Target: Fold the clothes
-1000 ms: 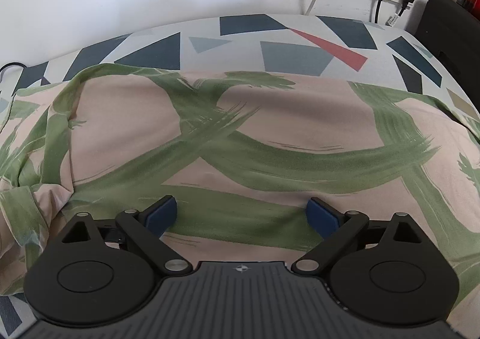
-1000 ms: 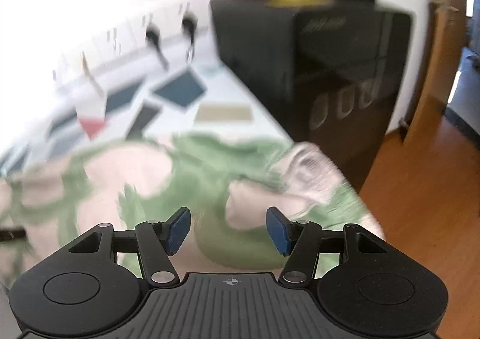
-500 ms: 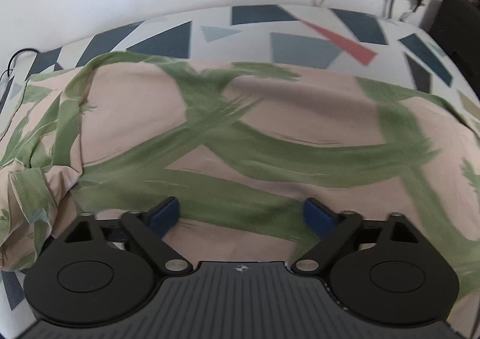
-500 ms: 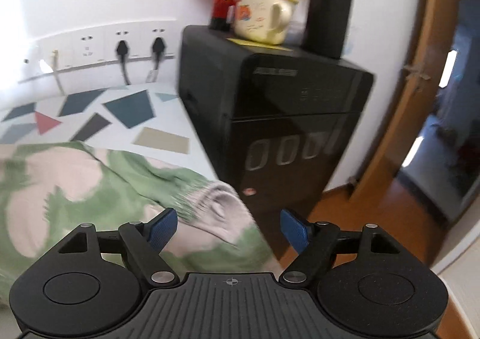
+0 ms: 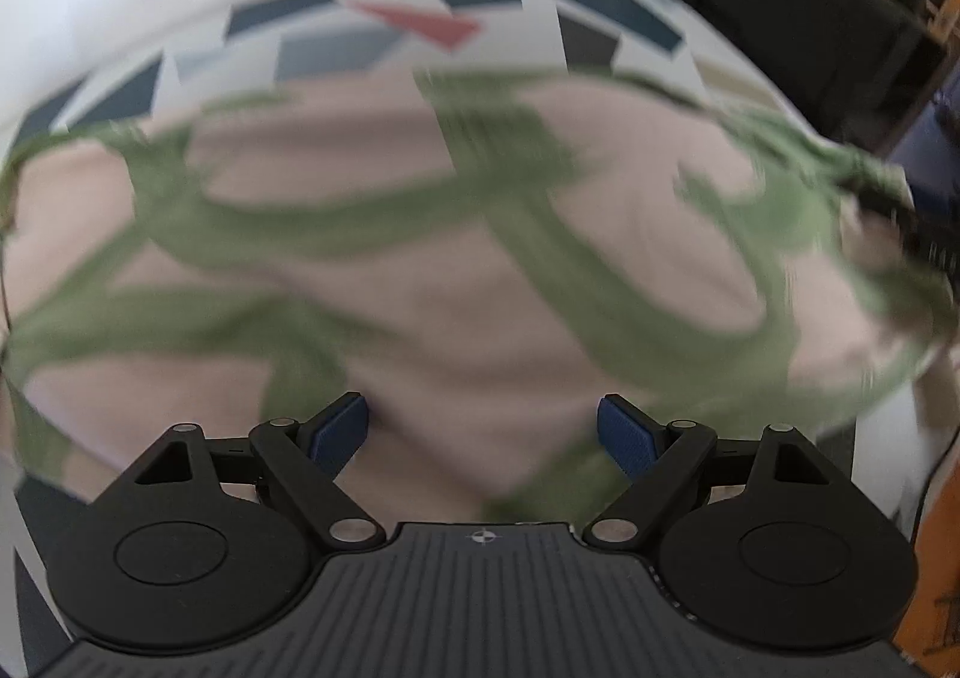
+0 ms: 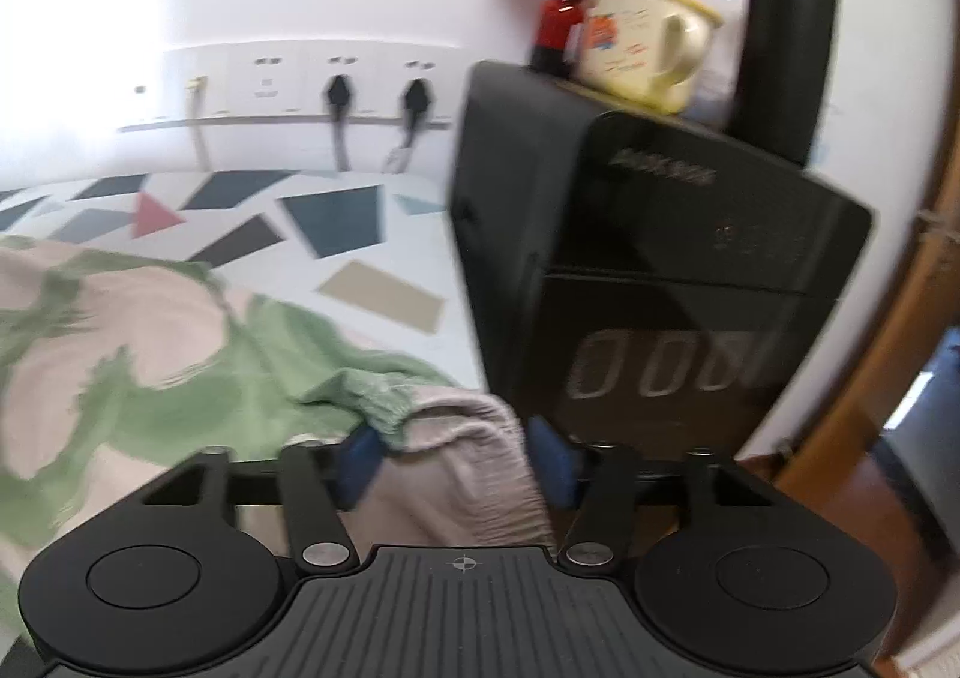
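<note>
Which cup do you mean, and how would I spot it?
Find the tall black cabinet at the right end of the patterned table. On its top stands the cream mug, between a small red bottle and a tall black flask; only it has a handle.

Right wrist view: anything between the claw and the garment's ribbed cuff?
Nothing visible. The ribbed cuff already sits between the right claw's blue pads, whose jaws have just been closing around it. The black cabinet stands just beyond the cuff, not in the path.
</note>
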{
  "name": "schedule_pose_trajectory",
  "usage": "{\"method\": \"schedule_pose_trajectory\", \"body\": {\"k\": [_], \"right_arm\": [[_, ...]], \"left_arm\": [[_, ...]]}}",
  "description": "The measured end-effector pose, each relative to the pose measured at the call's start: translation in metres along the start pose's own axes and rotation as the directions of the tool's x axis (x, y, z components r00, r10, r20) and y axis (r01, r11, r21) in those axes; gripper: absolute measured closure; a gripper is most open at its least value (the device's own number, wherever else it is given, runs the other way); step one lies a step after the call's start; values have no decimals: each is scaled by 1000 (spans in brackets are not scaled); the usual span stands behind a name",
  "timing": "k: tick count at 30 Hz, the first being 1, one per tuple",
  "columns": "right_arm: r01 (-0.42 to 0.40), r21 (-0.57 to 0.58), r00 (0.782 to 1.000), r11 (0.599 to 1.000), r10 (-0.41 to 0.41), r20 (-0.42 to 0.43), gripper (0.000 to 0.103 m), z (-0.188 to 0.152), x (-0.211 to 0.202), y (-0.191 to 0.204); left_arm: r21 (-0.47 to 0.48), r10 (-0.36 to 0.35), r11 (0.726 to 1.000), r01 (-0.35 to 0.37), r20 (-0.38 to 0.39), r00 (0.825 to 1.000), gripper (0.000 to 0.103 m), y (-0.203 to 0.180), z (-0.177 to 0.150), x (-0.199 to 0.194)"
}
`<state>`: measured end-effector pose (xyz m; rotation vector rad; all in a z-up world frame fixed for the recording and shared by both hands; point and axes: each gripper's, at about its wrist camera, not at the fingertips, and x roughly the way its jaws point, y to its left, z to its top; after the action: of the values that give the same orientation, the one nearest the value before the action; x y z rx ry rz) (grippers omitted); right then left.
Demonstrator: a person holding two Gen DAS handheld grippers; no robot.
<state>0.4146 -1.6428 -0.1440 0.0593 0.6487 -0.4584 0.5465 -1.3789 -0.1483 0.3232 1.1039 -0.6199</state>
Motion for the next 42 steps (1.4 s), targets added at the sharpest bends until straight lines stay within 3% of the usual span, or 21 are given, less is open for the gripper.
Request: {"method": "schedule_pose_trajectory", "body": {"k": [4, 10, 12, 13, 17, 18, 19, 21, 22, 24, 25, 27, 30, 33, 34, 35, 36, 42], "right_arm": [[-61, 21, 996, 998, 60, 69, 69, -1, -14, -6], [-75, 100, 995, 992, 68, 69, 66, -6, -4, -18], [-103, 127, 993, 987, 94, 72, 89, -3, -5, -22], [-140, 140, 988, 980, 128, 89, 95, -1, -12, -25], [-330, 163, 936, 930, 299, 185, 96, 6, -57, -46], [-378, 207, 921, 902, 343, 187, 96, 6, -64, -55], [-438, 302, 898, 847, 398, 185, 96, 5, -65, -69], [-530, 522, 840, 668, 499, 214, 96, -5, -59, -101], [-530, 611, 827, 588, 517, 219, 96, -11, -54, -113], [-483, 755, 822, 443, 526, 218, 96, -24, -42, -137], [-460, 798, 827, 390, 516, 224, 96, -32, -39, -146], [-414, 850, 846, 326, 483, 227, 96, -44, -31, -157], [-336, 872, 884, 356, 438, 162, 95, -50, -10, -155], [-219, 851, 928, 476, 371, 31, 94, -40, 15, -145], [-176, 832, 941, 527, 338, -15, 86, -37, 20, -142], [-131, 801, 953, 584, 296, -59, 68, -32, 22, -138], [-88, 770, 963, 632, 252, -96, 62, -27, 23, -133], [-38, 547, 991, 836, 101, -85, 64, 7, -12, -106]], "left_arm": [[11, 19, 1000, -19, 14, 1000, 17, -1, 0, -2], [26, 31, 999, -31, 5, 1000, 17, -4, -1, -2], [34, 37, 999, -38, 14, 999, 17, -5, -1, -4], [38, 40, 998, -41, 19, 999, 17, -5, -1, -5], [32, 60, 998, -61, 31, 998, 17, -2, 1, -7], [20, 65, 998, -65, 26, 998, 17, 0, 1, -6], [7, 68, 998, -68, 17, 998, 17, 1, 1, -5], [2, 70, 998, -70, 9, 997, 17, 2, 2, -4], [0, 71, 997, -71, 6, 997, 17, 1, 2, -3], [16, 66, 998, -66, 11, 998, 17, -1, 2, -3], [23, 63, 998, -63, 13, 998, 17, -2, 1, -3], [25, 63, 998, -63, 8, 998, 17, -4, 1, 0], [16, 71, 997, -71, -2, 997, 16, -6, 1, 5], [35, 76, 996, -76, 9, 997, 16, -11, 2, 5], [44, 73, 996, -74, 17, 997, 16, -12, 3, 5], [53, 69, 996, -70, 25, 997, 16, -12, 4, 3], [55, 71, 996, -73, 47, 996, 16, -10, 7, 1], [-78, 92, 994, -78, 196, 976, 16, 36, 40, -23]]}}
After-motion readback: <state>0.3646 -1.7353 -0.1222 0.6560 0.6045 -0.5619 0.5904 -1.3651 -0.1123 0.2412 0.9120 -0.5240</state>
